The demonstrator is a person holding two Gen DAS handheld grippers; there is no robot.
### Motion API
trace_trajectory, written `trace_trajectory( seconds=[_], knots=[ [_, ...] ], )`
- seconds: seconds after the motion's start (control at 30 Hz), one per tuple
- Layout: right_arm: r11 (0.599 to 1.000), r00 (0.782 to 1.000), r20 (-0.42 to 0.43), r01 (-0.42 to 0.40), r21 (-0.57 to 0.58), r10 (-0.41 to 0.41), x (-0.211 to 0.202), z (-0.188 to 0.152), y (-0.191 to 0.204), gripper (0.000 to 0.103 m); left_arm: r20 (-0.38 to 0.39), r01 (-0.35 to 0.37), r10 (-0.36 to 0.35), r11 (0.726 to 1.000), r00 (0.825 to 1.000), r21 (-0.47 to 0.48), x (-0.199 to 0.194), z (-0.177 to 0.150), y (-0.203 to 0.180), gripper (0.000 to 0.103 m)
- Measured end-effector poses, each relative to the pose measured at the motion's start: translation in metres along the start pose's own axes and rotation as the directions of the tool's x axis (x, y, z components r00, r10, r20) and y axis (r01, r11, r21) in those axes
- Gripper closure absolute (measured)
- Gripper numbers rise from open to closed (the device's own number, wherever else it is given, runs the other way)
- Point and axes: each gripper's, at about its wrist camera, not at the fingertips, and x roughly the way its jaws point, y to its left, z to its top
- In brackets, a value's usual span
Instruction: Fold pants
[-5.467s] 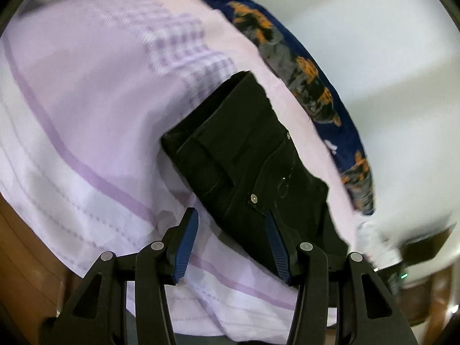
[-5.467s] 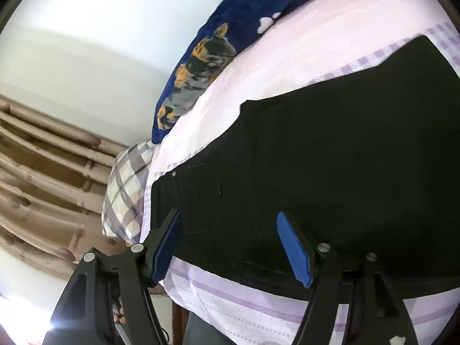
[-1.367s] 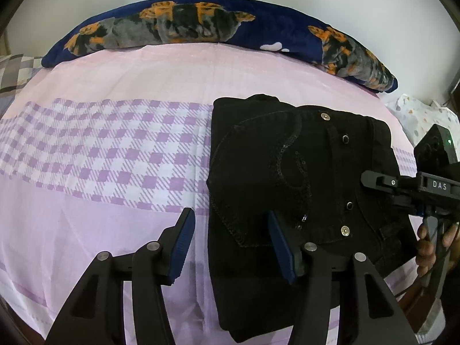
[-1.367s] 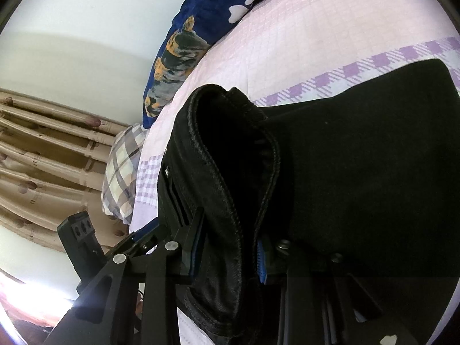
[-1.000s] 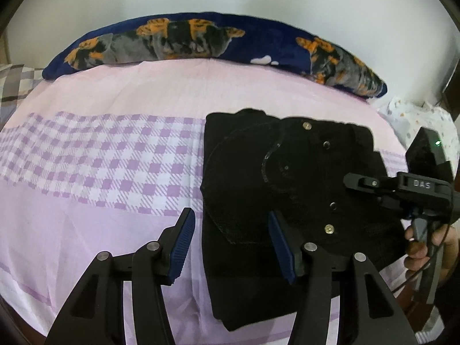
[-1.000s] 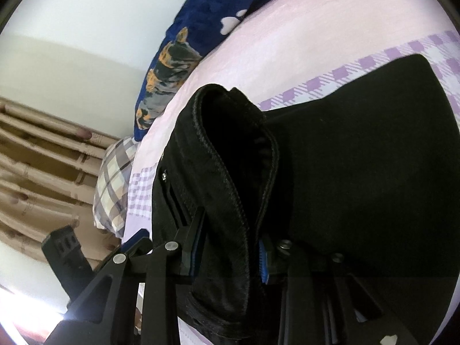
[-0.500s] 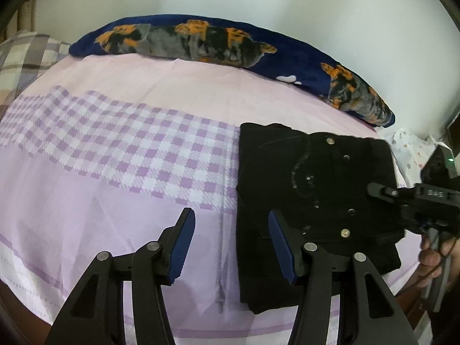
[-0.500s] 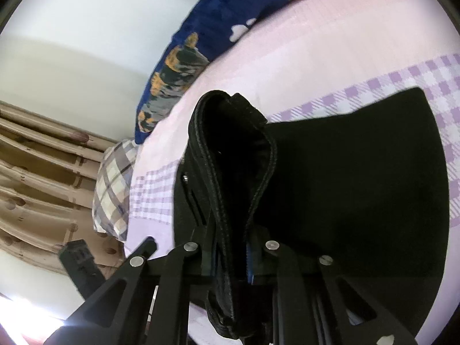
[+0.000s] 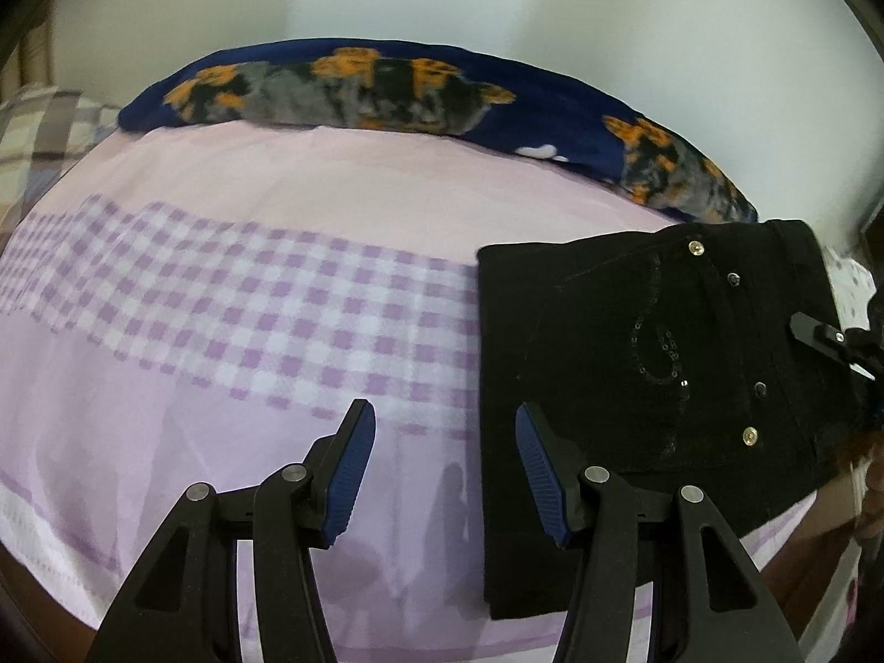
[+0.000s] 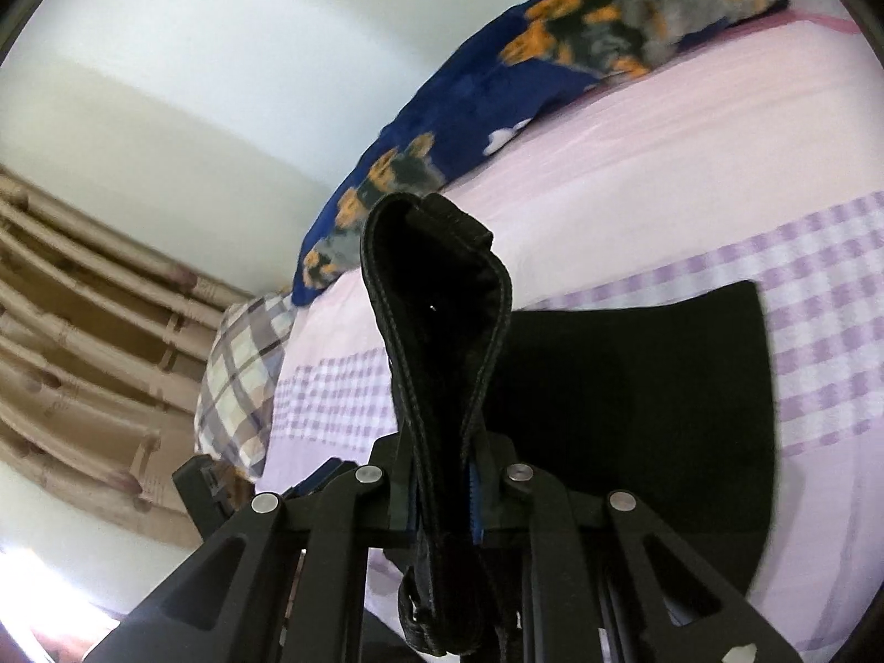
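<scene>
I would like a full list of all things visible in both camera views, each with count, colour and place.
pants: one, black, folded, on the right part of the bed; one edge pinched and lifted.
bedsheet: one, pink with a purple check band, covering the bed.
long pillow: one, dark blue with orange and grey print, along the wall.
checked pillow: one, grey-brown plaid, at the bed's end.
curtain: one, beige, behind the checked pillow.
left gripper: black, blue pads, open above the sheet.
right gripper: black, shut on the pants.
</scene>
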Motion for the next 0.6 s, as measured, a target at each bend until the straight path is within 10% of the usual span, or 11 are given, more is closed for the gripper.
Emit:
trace_trajectory(
  seconds=[0.6],
  knots=[
    [0.981,0.993,0.018,0.116,0.154,-0.120,0.000,-0.013,-0.108,0.090,-0.123,0.078,-0.048,0.967,0.991,0.244,0.040,-0.007,-0.078,0.049]
  ],
)
